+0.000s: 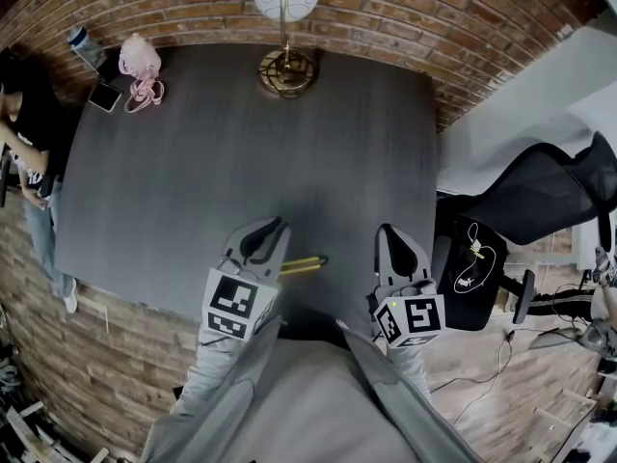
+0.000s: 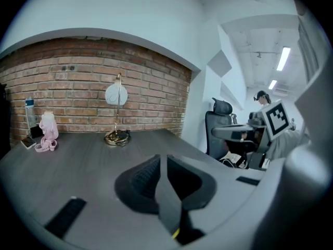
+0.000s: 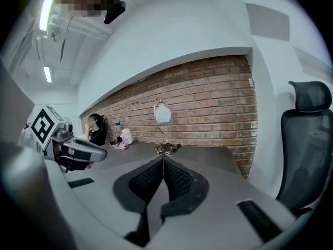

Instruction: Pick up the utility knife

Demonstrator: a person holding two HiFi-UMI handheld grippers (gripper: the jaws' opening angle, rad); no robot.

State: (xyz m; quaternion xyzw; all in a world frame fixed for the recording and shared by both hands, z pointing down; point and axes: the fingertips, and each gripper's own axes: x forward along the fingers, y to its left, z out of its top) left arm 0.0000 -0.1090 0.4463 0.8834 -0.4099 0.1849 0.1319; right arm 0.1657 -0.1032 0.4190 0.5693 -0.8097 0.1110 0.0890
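Observation:
The utility knife (image 1: 303,264), yellow and dark, lies on the dark grey table (image 1: 193,181) near its front edge. It sits between my two grippers, just right of the left one. My left gripper (image 1: 274,228) hovers over that edge with its jaws together and nothing gripped; its own view shows the pads (image 2: 156,177) closed, with a thin yellow sliver low behind them. My right gripper (image 1: 389,231) is to the knife's right, apart from it. Its pads (image 3: 156,180) also meet, empty, in the right gripper view.
A brass lamp (image 1: 286,66) with a white globe stands at the table's far edge. A pink item (image 1: 142,70), a bottle (image 1: 85,46) and a phone (image 1: 104,96) sit at the far left corner. A person (image 1: 29,133) stands left of the table; an office chair (image 1: 549,201) stands right.

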